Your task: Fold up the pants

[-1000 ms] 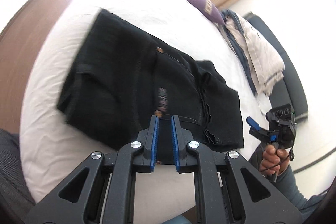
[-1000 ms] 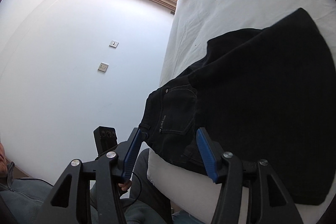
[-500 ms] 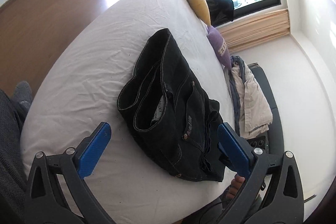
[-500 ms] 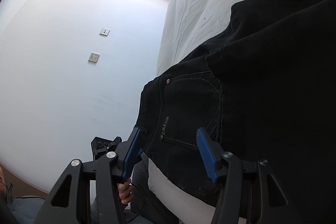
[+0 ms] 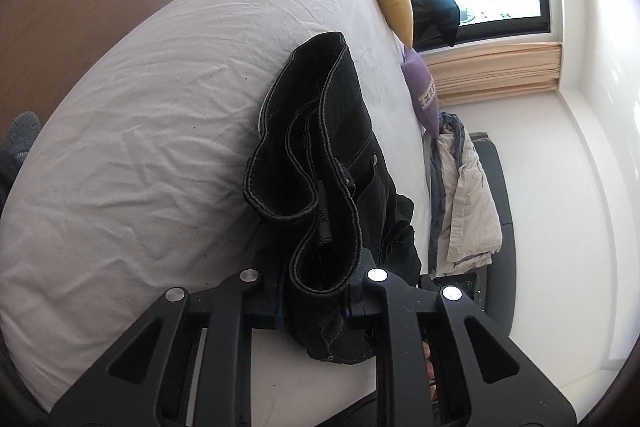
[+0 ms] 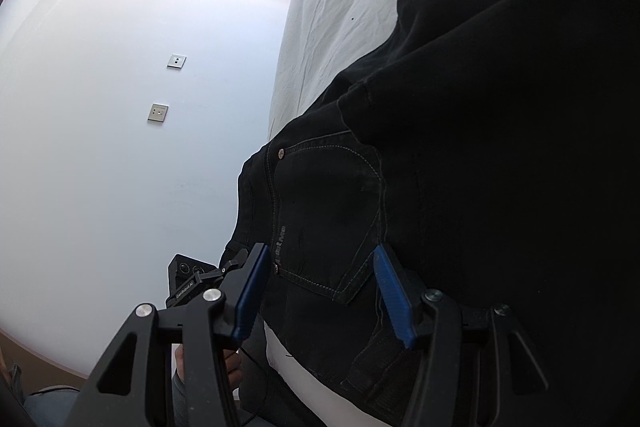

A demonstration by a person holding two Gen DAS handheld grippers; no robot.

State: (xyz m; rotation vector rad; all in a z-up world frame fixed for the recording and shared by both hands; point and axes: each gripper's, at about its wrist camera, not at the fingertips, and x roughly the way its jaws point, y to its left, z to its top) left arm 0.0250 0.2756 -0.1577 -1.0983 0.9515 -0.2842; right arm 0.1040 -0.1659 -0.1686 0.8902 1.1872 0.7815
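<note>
The black jeans lie folded on the white bed, with the leg hems looped nearest me. My left gripper has its jaws around the hem end of the pants; the fabric fills the gap and hides the blue pads, so the grip is unclear. In the right wrist view the same pants fill the right half, back pocket facing up. My right gripper is open, its blue pads straddling the waistband edge near the pocket, at the bed's edge.
A yellow pillow and a purple cushion lie at the bed's far end. A beige and blue garment lies on a dark bench beside the bed. A white wall with sockets is left of the bed.
My left gripper was shut, then opened wide, and has now come down around the hem end of the pants with narrower jaws. My right gripper moved closer to the waistband, still open.
</note>
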